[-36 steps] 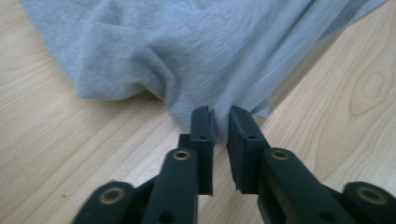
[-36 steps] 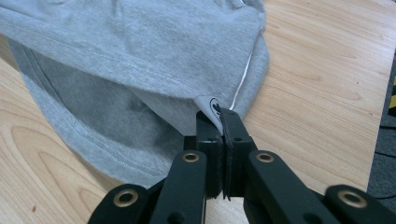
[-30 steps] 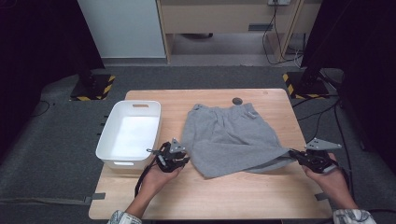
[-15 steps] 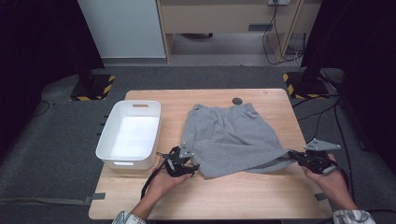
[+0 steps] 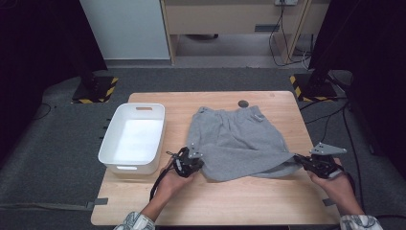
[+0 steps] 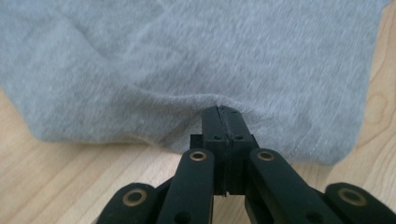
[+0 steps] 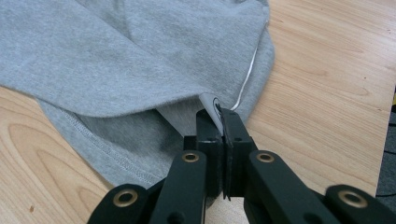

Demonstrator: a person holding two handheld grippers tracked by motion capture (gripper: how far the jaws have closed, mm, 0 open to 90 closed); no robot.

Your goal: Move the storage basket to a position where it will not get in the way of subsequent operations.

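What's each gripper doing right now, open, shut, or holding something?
Left gripper: jaws have just closed, shut on the near hem of the grey shorts.
Right gripper: shut on the shorts' edge at the other corner.

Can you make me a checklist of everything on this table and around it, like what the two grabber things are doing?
Surface: light wooden table, bare along its near edge.
Job's things: grey fabric shorts lying flat mid-table, waistband at the far side, right hem lifted and folded over.
Clutter: white rectangular plastic bin at the table's left, nothing seen inside; small dark round disc near the far edge.
Grippers: left gripper has just been closing and now pinches the shorts' near left hem; right gripper is shut on the shorts' right hem.
Cables: black cable trails from the left gripper; more cables on the floor at the right.
Surroundings: grey carpet, yellow-black striped stand bases, wooden cabinet behind.
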